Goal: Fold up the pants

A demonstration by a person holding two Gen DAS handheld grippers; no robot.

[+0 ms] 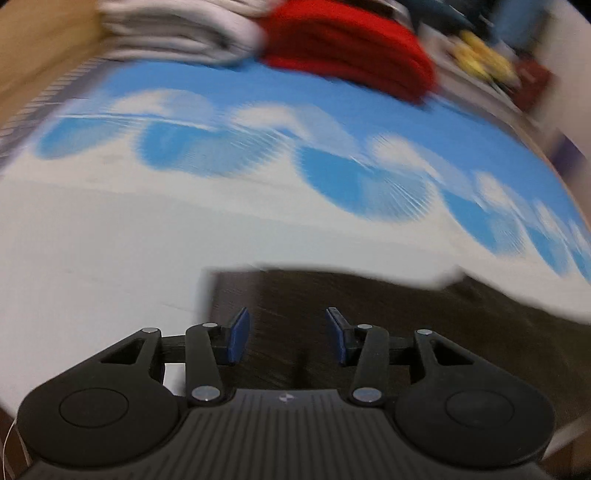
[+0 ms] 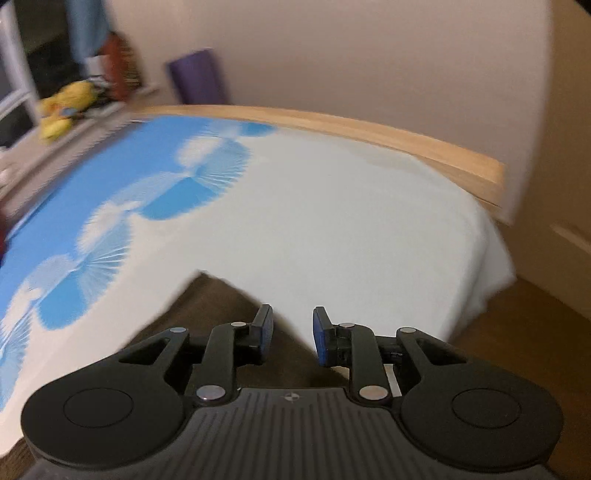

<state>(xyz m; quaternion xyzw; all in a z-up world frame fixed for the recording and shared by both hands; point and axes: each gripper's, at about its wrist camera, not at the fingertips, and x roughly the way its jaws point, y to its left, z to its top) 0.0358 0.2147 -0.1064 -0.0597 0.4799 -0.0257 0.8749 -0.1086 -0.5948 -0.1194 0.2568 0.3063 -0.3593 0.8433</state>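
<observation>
Dark brown pants (image 1: 369, 302) lie flat on the bed's white sheet (image 1: 110, 240), with a straight folded edge toward the far side. In the left wrist view my left gripper (image 1: 287, 321) hovers over the near left corner of the pants, its blue pads apart with nothing pinched between them. In the right wrist view a corner of the brown pants (image 2: 207, 306) points away over the sheet (image 2: 332, 221). My right gripper (image 2: 292, 317) stands over that corner's right edge, its jaws a little apart and gripping nothing. Both views are blurred.
The sheet has a blue fan pattern on its far side. A stack of folded white clothes (image 1: 177, 33) and a red folded pile (image 1: 351, 48) sit at the bed's far edge. A wooden bed frame (image 2: 406, 140), a purple object (image 2: 197, 77), yellow items (image 2: 62, 107) and wooden floor (image 2: 517, 350) surround the bed.
</observation>
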